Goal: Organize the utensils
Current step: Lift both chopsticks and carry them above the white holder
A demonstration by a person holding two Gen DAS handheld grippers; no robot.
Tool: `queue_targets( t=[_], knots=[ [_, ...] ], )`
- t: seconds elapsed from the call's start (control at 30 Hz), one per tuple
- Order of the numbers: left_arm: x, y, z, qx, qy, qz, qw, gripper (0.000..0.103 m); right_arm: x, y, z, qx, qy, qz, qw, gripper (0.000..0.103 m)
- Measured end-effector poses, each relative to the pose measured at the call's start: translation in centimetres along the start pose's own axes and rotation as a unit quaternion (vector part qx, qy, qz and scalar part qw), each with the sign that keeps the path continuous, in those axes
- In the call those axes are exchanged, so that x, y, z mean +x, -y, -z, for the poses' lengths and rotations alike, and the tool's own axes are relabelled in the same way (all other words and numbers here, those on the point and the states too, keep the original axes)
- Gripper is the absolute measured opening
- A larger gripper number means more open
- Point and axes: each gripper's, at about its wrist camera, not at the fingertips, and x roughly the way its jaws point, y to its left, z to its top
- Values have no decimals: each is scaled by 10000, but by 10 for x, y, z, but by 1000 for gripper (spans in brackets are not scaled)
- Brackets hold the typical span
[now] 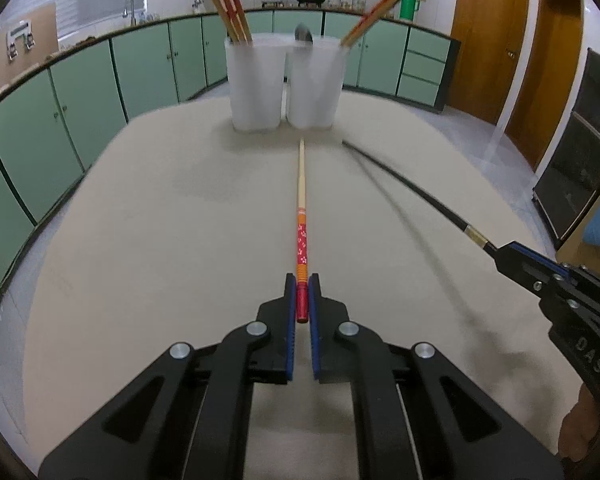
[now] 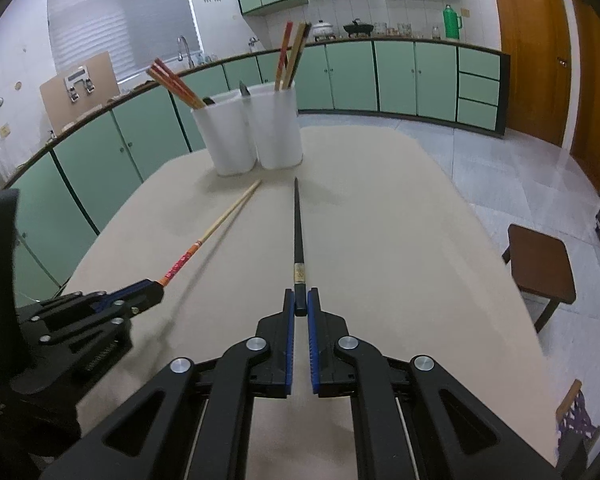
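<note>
Red-patterned chopstick (image 1: 301,216), black chopstick (image 2: 297,224), tips toward white holders (image 2: 248,132) (chopsticks inside)

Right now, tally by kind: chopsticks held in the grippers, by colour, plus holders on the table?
red-patterned chopstick, in left gripper: 1
black chopstick, in right gripper: 1
white holders on the table: 2
Total: 4
The standing chopsticks inside the holders overlap too much to count.
</note>
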Motion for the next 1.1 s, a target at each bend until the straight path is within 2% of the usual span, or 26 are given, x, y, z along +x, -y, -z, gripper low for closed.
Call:
queue_targets(
  t=[0.43,0.7,1.1],
  knots=[
    [-57,-7,-44,74,875,29,9961,5,-33,-6,-51,-232,617,-107,9978,6],
    [-87,-11,-92,223,1453,118,9891,5,-51,-17,-111,-496,1000,-362,9931,6],
    [-122,-8,-139,554,1922,270,9794,5,-71,-28,-186,-714,1051,-892,9879,6]
  ],
)
